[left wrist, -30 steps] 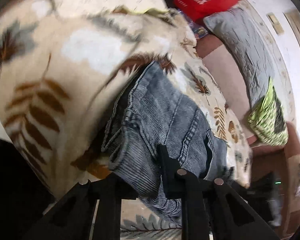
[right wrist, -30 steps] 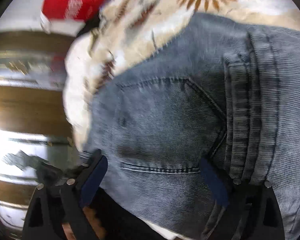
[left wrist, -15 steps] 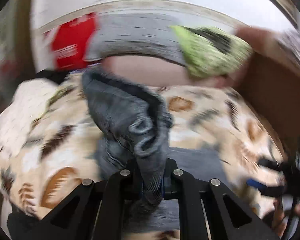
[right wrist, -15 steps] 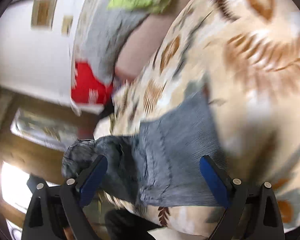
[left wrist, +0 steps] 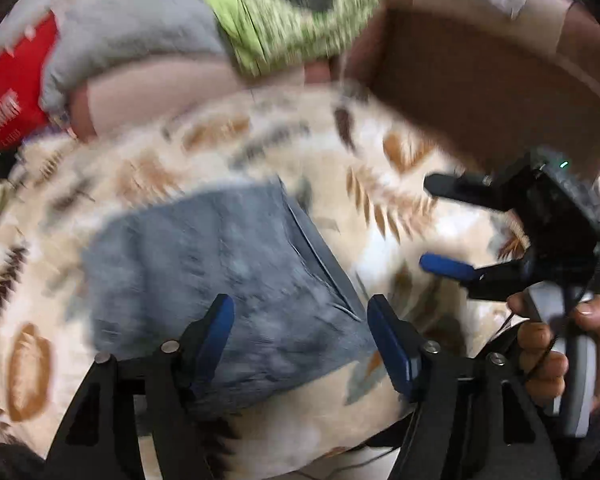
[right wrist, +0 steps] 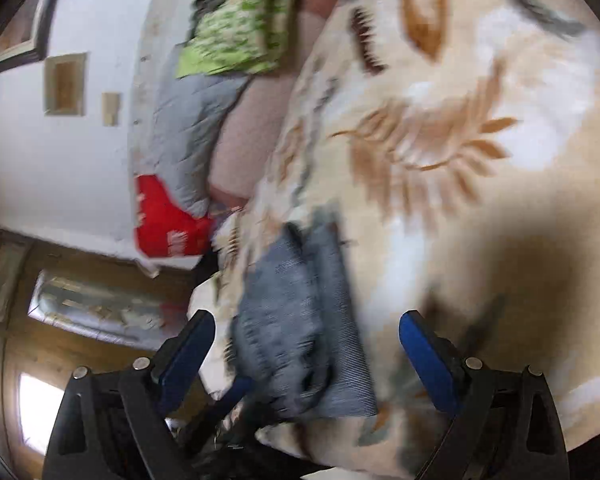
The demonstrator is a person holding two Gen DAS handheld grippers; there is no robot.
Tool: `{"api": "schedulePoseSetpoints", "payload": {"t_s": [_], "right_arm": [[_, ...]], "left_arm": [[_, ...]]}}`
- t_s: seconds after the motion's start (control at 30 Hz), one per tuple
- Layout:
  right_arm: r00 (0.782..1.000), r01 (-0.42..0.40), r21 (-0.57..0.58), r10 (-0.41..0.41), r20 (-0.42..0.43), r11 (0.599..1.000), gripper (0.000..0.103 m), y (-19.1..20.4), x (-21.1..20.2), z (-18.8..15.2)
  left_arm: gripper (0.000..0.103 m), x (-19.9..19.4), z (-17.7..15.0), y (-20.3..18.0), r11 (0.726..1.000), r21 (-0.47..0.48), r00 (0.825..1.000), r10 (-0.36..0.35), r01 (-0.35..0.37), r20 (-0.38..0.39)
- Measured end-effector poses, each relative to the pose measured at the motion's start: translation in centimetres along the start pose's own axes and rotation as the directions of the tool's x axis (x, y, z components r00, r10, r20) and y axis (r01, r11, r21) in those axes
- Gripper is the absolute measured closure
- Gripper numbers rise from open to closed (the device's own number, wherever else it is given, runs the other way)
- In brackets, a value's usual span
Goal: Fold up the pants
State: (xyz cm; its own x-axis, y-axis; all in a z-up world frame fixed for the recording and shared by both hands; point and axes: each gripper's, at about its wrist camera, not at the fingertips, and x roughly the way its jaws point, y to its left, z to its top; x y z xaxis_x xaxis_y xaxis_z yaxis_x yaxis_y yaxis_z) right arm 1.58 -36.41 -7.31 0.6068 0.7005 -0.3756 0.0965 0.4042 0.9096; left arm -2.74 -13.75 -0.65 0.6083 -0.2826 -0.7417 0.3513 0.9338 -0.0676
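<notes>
The blue-grey jeans (left wrist: 220,280) lie folded in a flat block on the leaf-patterned blanket (left wrist: 380,184). My left gripper (left wrist: 300,332) hovers over the fold's near edge. Its jaws are opening and its blue pads (left wrist: 220,328) press on nothing. In the left wrist view my right gripper (left wrist: 440,228) is off to the right, held by a hand (left wrist: 560,340), with its fingers spread apart. In the right wrist view the jeans (right wrist: 300,320) show between the wide-open fingers of the right gripper (right wrist: 306,344), clear of both pads.
At the far side of the bed lie a green patterned pillow (left wrist: 292,20), a grey quilted pillow (left wrist: 132,40) and a red bag (left wrist: 12,92). A brown board (left wrist: 480,92) rises at the right. A white wall (right wrist: 92,160) and wooden door (right wrist: 12,360) stand beyond.
The left gripper, shut on a lifted bunch of jeans before, has let go and the jeans now lie flat. Both grippers have swung and drawn back; the right one stayed open.
</notes>
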Motion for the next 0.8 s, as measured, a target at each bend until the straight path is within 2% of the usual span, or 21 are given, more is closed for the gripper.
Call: {"api": "schedulePoseSetpoints", "payload": {"t_s": [0.07,0.1,0.17,0.23,0.27,0.3,0.33,0.37,0.4,0.43,0.5,0.53,0.6,0.7,0.73,0.8], "right_arm": [[0.996,-0.071,-0.051,0.069,-0.048,0.996,0.008,2.6,1.0,-1.0],[0.987,-0.128,-0.066,0.121,-0.102,0.990,0.008,4.1,1.9,-1.7],[0.964,-0.206,-0.035,0.197,-0.179,0.978,0.008,5.4,3.4,-2.9],[0.949,-0.225,-0.004,0.218,-0.228,0.974,0.008,5.6,5.1,-4.0],[0.951,-0.201,-0.004,0.194,-0.241,0.980,0.008,5.2,5.9,-4.3],[0.962,-0.085,-0.014,0.079,-0.262,0.996,0.008,3.8,7.4,-4.8],[0.960,0.070,-0.008,-0.069,-0.273,0.998,0.017,1.9,8.4,-5.2],[0.958,0.108,0.042,-0.092,-0.270,0.993,0.025,0.2,8.8,-5.6],[0.973,0.079,0.106,-0.054,-0.226,0.991,0.027,-0.7,7.8,-5.8],[0.975,0.077,0.119,-0.050,-0.215,0.990,0.025,-0.3,7.0,-5.7],[0.977,0.133,0.040,-0.124,-0.172,0.990,0.021,2.5,5.4,-5.4],[0.978,0.127,0.001,-0.125,-0.166,0.992,0.021,3.8,5.1,-5.2],[0.981,0.070,-0.023,-0.073,-0.181,0.997,0.020,6.0,5.0,-5.2],[0.969,0.127,-0.014,-0.128,-0.210,0.992,0.019,6.1,6.8,-5.3],[0.960,0.172,0.026,-0.161,-0.230,0.985,0.019,4.8,7.7,-5.5],[0.950,0.204,0.086,-0.175,-0.260,0.975,0.019,2.8,9.0,-5.6]], "left_arm": [[0.026,-2.3,-0.3,2.9,0.996,-0.071,0.996,0.057,-0.052,0.068],[0.026,-3.2,-0.6,4.9,0.989,-0.122,0.992,0.096,-0.085,0.085],[0.026,-3.4,-0.7,8.4,0.966,-0.208,0.982,0.171,-0.152,0.080],[0.026,-2.9,-1.5,11.7,0.933,-0.295,0.974,0.226,-0.206,0.032],[0.026,-2.5,-2.0,13.2,0.921,-0.334,0.976,0.217,-0.198,0.020],[0.026,-2.2,-2.3,13.8,0.917,-0.347,0.977,0.212,-0.196,0.008],[0.026,-1.5,-2.6,14.7,0.911,-0.359,0.978,0.209,-0.202,-0.020],[0.026,-1.4,-2.7,15.0,0.910,-0.366,0.979,0.201,-0.196,-0.023],[0.026,-1.2,-2.9,15.0,0.910,-0.375,0.982,0.188,-0.179,-0.012],[0.026,-1.0,-2.8,14.9,0.909,-0.379,0.983,0.185,-0.171,-0.002],[0.026,-0.4,-2.8,14.7,0.910,-0.375,0.982,0.187,-0.178,-0.013],[0.026,0.3,-2.8,14.9,0.912,-0.376,0.985,0.172,-0.166,-0.019],[0.026,1.3,-3.2,14.6,0.912,-0.370,0.984,0.172,-0.177,-0.048],[0.025,2.3,-4.0,14.6,0.909,-0.382,0.985,0.161,-0.169,-0.054],[0.024,2.4,-4.1,14.6,0.907,-0.384,0.985,0.163,-0.171,-0.054],[0.019,2.4,-4.1,14.7,0.906,-0.387,0.985,0.168,-0.173,-0.048]]}}
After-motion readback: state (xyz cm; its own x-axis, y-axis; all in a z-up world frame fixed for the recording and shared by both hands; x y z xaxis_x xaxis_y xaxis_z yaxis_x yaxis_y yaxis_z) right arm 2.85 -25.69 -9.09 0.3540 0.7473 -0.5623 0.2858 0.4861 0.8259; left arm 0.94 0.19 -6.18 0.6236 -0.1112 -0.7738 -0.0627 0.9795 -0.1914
